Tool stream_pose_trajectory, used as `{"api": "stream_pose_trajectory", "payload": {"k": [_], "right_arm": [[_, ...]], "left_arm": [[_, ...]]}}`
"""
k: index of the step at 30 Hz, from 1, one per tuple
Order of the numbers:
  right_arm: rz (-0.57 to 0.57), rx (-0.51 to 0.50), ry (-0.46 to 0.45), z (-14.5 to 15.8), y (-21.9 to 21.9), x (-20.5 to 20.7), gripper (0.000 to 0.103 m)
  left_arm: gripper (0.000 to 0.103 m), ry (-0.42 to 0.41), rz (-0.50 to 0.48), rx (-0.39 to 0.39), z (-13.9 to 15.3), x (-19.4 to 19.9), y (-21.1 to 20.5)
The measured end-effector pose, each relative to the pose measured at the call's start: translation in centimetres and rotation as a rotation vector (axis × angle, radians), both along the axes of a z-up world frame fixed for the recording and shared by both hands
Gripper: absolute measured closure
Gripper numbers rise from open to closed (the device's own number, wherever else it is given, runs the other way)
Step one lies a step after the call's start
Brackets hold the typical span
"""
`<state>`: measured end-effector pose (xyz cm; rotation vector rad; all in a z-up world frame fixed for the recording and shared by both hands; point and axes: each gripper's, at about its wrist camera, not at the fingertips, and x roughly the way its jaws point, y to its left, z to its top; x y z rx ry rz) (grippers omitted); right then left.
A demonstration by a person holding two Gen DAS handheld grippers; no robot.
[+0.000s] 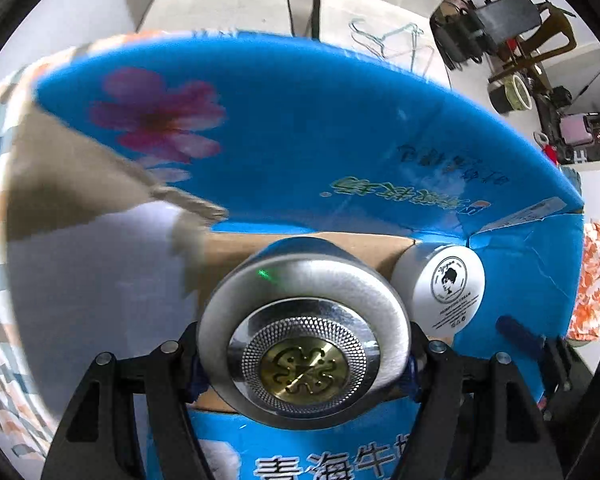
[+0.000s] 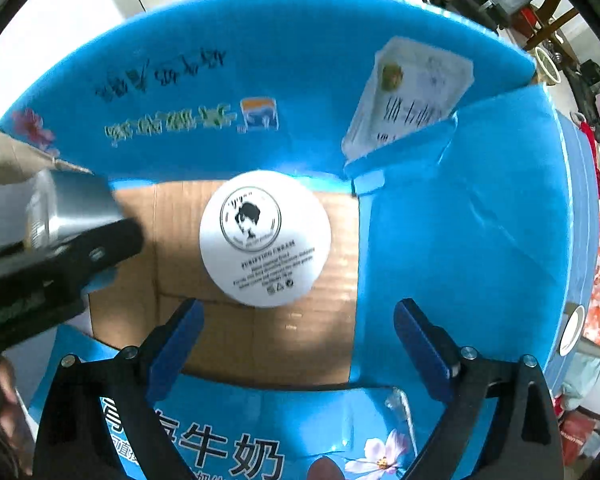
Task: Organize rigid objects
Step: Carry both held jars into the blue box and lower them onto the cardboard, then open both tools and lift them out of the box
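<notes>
The blue box [image 2: 460, 208] is walled by raised flaps on all sides. Bare brown floor is left beside the white jar [image 2: 265, 238]. The left of the jar is blocked by the left gripper [image 2: 60, 264] and its silver canister [image 1: 304, 332].

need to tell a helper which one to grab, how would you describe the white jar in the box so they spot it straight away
Look into the open blue cardboard box printed with flowers and Chinese writing, down to its brown floor. The white jar stands there by the right wall, between no fingers. Its flat white lid with a black portrait logo in a ring sets it apart from the silver container with a gold emblem beside it, held in a hand-held gripper.
</notes>
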<state>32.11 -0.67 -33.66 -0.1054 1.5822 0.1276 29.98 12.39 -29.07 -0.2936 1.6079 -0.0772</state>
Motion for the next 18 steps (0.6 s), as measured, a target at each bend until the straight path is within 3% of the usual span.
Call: {"api": "stream_pose_trajectory", "payload": {"k": [3, 11, 14, 17, 18], "right_arm": [[0.001, -0.01, 0.016, -1.0, 0.3, 0.3, 0.005], [-0.039, 0.038, 0.046, -2.1, 0.0, 2.3, 0.005], [-0.052, 0.057, 0.055, -1.9, -0.3, 2.6, 0.005], [-0.058, 0.072, 0.061, -1.2, -1.0, 3.8, 0.005], [-0.057, 0.07, 0.057, -1.0, -1.1, 3.7, 0.005]], "left_arm": [[0.034, 0.045, -0.029, -0.005, -1.6, 0.6, -1.1], [0.034, 0.052, -0.094, 0.019, -2.1, 2.1, -4.0], [0.031, 0.07, -0.08, -0.019, -2.0, 2.3, -4.1], [0.028, 0.082, -0.083, -0.008, -1.5, 2.3, -4.4], [0.021, 0.07, -0.082, 0.002, -1.1, 2.2, -4.4]]}}
